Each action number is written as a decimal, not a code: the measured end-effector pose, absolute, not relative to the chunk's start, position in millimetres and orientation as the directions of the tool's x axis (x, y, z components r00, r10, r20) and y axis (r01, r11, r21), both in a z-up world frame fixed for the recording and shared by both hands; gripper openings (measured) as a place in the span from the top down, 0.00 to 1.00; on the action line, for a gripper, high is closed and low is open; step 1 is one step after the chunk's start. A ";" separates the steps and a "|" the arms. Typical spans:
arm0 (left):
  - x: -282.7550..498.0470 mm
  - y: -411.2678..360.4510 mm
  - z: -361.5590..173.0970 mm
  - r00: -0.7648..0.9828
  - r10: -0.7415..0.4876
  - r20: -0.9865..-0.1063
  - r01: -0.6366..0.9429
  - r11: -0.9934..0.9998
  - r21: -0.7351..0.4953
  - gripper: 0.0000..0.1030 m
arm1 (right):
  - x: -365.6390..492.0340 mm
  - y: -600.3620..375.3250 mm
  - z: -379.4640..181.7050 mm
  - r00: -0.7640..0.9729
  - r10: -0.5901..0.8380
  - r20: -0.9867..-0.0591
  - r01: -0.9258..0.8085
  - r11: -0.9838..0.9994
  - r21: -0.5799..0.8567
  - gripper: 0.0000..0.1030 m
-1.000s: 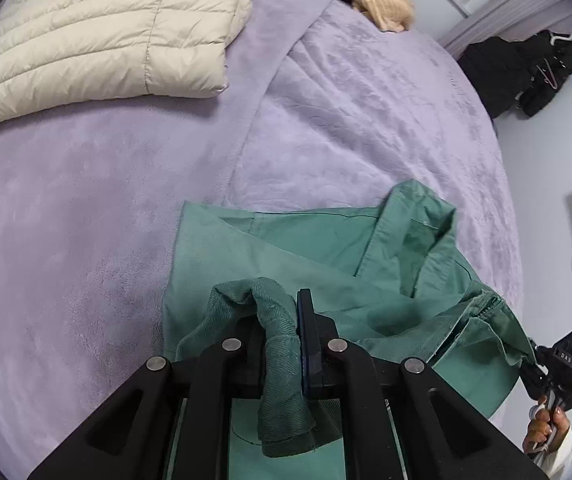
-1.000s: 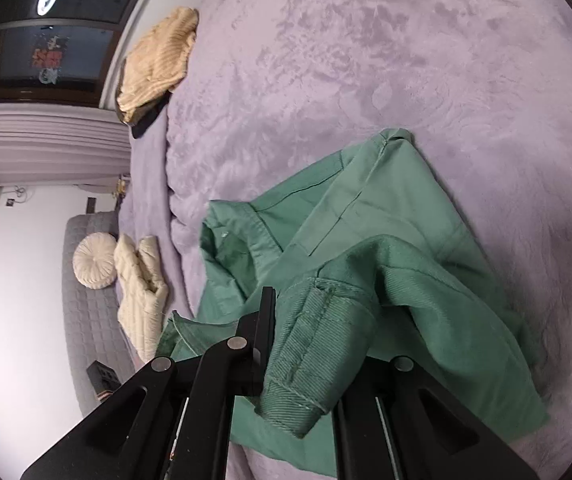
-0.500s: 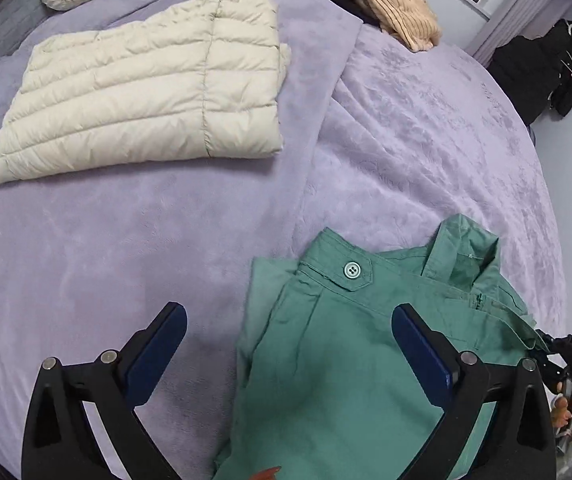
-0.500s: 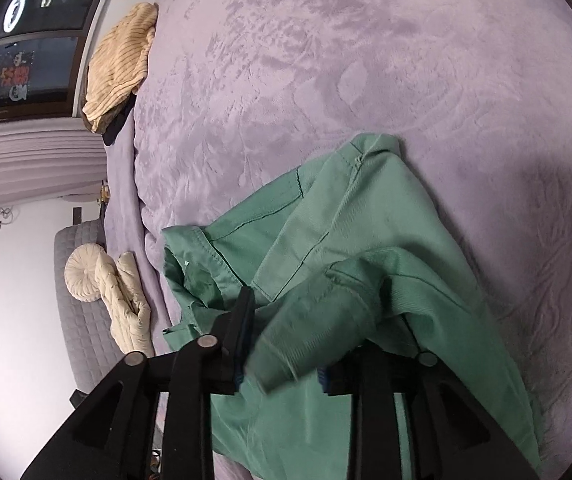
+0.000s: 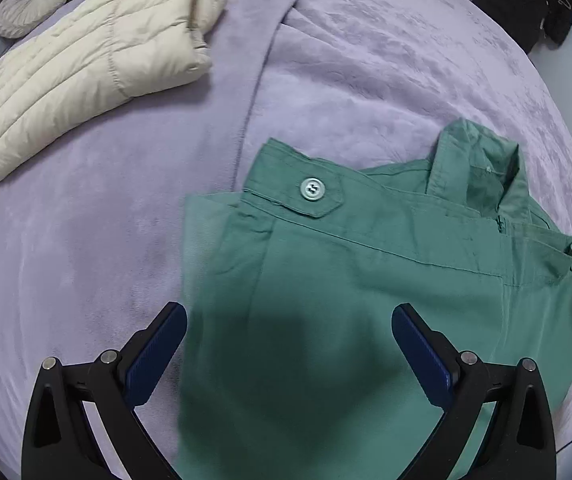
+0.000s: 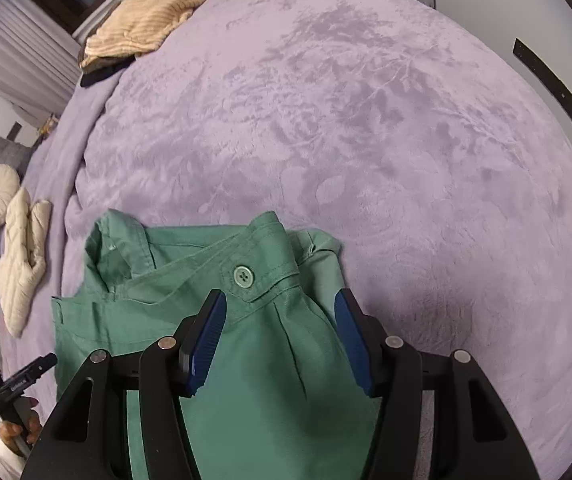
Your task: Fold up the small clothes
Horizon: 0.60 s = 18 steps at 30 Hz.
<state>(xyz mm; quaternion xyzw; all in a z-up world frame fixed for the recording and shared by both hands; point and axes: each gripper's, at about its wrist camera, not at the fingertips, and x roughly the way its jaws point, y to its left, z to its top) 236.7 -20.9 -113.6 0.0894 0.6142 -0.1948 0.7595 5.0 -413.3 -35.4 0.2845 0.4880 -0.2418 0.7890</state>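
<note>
- Shirt (image 5: 365, 280): plain green all over, with no print; its button (image 5: 312, 189) was a paler mint green.
- Blanket (image 6: 345, 128): lilac, plain, with darker and lighter patches in the pile.
- Puffer jacket (image 5: 86, 60): cream, quilted in parallel stitched bands.
- Knit sweater (image 6: 146, 24): tan-yellow, ribbed in lines.
- Round cushion (image 5: 32, 2): pale grey in the left wrist view, cream in the right wrist view, pleated outward from its centre.
- Left gripper (image 5: 287, 354): black frame, dark blue pads (image 5: 154, 356).
- Right gripper (image 6: 280, 340): black frame, dark blue pads (image 6: 204, 340).
- Hanging clothes (image 5: 525, 0): black.
</note>
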 end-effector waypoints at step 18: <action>266.1 -36.0 -142.3 0.327 0.075 -0.942 0.374 0.905 0.202 0.00 | -17.8 -435.6 -41.4 0.307 -0.221 -0.926 0.756 0.647 0.096 0.59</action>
